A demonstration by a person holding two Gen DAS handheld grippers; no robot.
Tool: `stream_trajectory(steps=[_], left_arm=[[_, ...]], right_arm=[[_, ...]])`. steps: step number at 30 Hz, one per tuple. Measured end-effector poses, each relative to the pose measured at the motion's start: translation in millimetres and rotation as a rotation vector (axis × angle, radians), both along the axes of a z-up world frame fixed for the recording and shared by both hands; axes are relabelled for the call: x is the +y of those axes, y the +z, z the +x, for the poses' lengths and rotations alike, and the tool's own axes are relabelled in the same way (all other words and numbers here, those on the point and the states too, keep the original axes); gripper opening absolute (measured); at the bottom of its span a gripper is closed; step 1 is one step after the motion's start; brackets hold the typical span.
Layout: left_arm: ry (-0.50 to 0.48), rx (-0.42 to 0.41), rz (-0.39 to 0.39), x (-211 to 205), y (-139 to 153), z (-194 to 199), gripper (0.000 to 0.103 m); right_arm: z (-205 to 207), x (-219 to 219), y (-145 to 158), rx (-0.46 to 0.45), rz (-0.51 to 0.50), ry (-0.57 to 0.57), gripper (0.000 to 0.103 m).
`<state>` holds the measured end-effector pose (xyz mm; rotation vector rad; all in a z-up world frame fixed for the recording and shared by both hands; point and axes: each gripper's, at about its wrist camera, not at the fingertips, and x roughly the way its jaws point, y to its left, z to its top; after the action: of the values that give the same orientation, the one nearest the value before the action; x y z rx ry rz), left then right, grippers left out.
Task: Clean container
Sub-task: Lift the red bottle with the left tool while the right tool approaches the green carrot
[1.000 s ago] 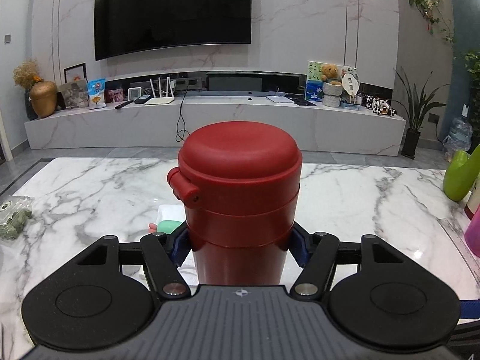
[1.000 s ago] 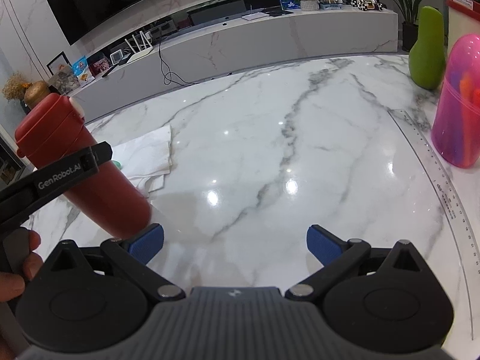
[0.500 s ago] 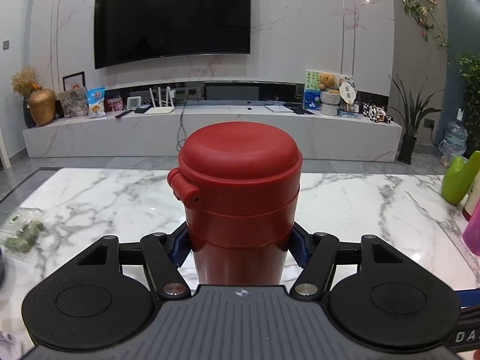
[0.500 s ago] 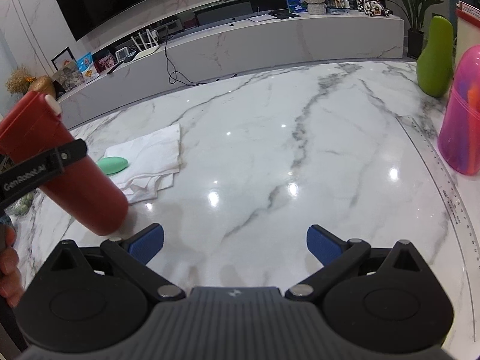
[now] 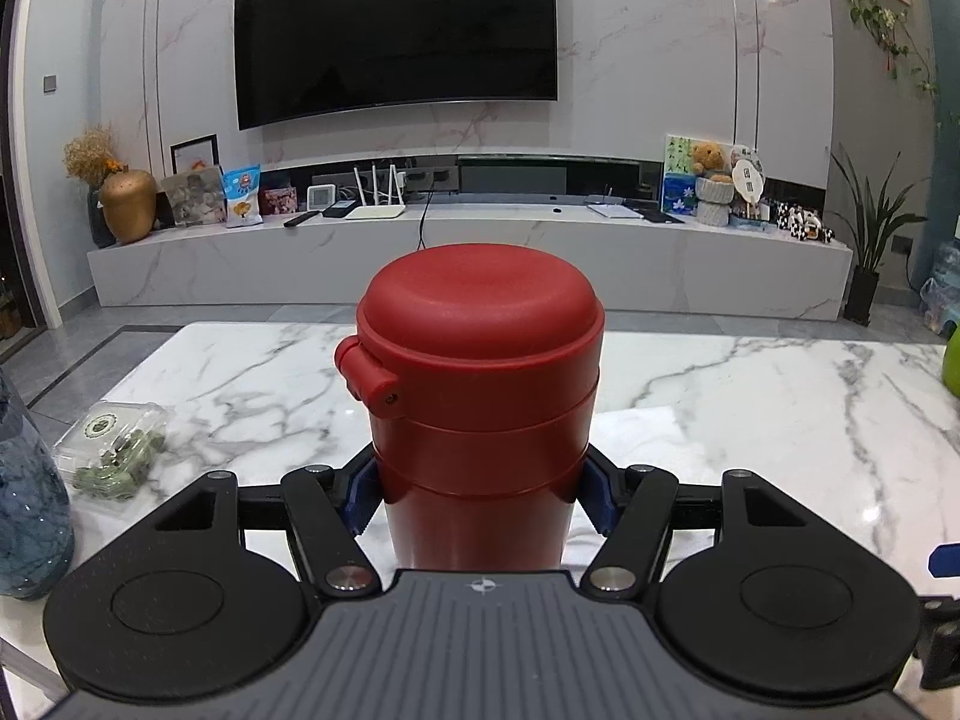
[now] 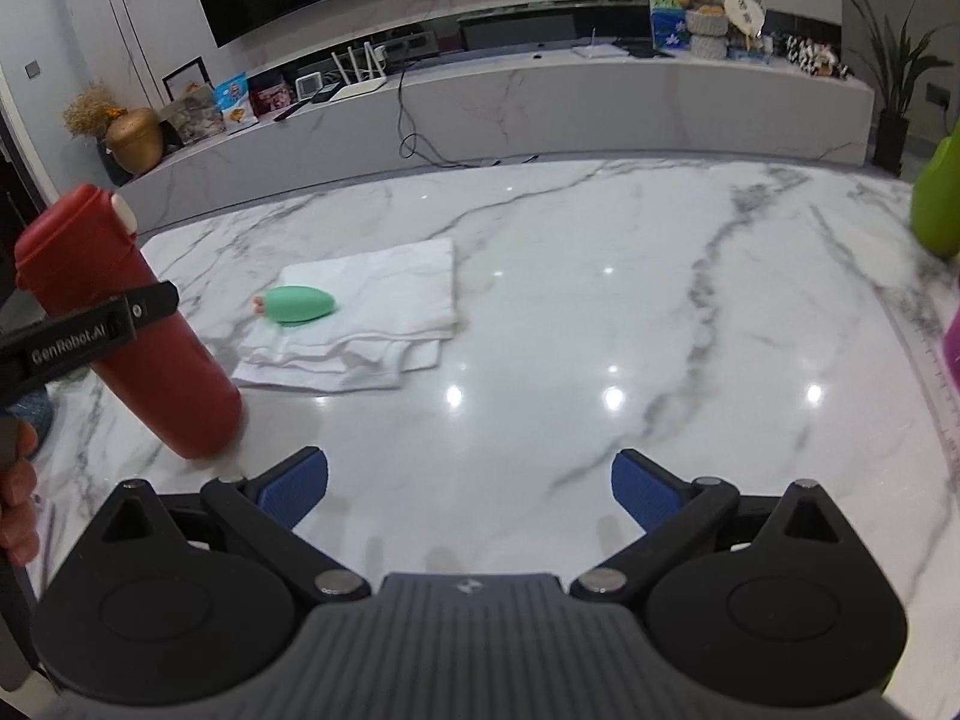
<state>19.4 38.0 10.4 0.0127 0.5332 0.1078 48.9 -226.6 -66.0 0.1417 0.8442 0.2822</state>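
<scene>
A red lidded flask (image 5: 480,396) fills the middle of the left wrist view, upright, with my left gripper (image 5: 479,495) shut on its body just under the lid. In the right wrist view the same red flask (image 6: 138,354) leans at the far left, clamped by the left gripper's black finger (image 6: 90,330), its base close to the marble table (image 6: 600,312). My right gripper (image 6: 471,483) is open over bare marble, holding nothing. A folded white cloth (image 6: 366,324) lies ahead of it with a small green object (image 6: 298,305) resting on top.
A hand (image 6: 18,510) shows at the left edge. A blue glass vase (image 5: 27,504) and a clear box of green items (image 5: 114,450) sit on the table's left. A green pear-shaped bottle (image 6: 939,204) and a pink container (image 6: 953,336) stand at the right edge.
My left gripper has carried the red flask leftward and back, uncovering the white cloth and the green object. My right gripper stays open and now looks further toward the cloth.
</scene>
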Motion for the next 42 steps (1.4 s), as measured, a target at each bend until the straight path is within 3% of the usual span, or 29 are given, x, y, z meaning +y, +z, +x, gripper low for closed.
stream_trajectory(steps=[7,24,30,36,40,42], left_arm=[[-0.013,0.012,-0.016,8.8,-0.6,-4.8,0.062],[-0.003,0.046,0.026,4.8,-3.3,-1.8,0.064],[0.0,0.075,0.0,6.3,-7.7,-0.7,0.074],[0.005,0.133,-0.052,11.6,-5.1,-4.3,0.08],[0.013,0.185,-0.114,16.2,-4.7,-8.8,0.081],[0.008,0.201,-0.117,14.8,-4.2,-9.6,0.081]], right_arm=[[1.2,5.3,-1.1,0.005,-0.01,0.007,0.102],[2.0,12.0,-1.8,0.008,-0.03,0.017,0.102],[0.6,16.5,-2.8,-0.002,-0.041,0.026,0.102],[-3.6,16.4,0.8,-0.08,-0.042,0.041,0.101],[3.0,21.6,4.5,-0.109,-0.066,0.09,0.084],[11.6,27.9,6.5,-0.114,-0.076,0.131,0.082]])
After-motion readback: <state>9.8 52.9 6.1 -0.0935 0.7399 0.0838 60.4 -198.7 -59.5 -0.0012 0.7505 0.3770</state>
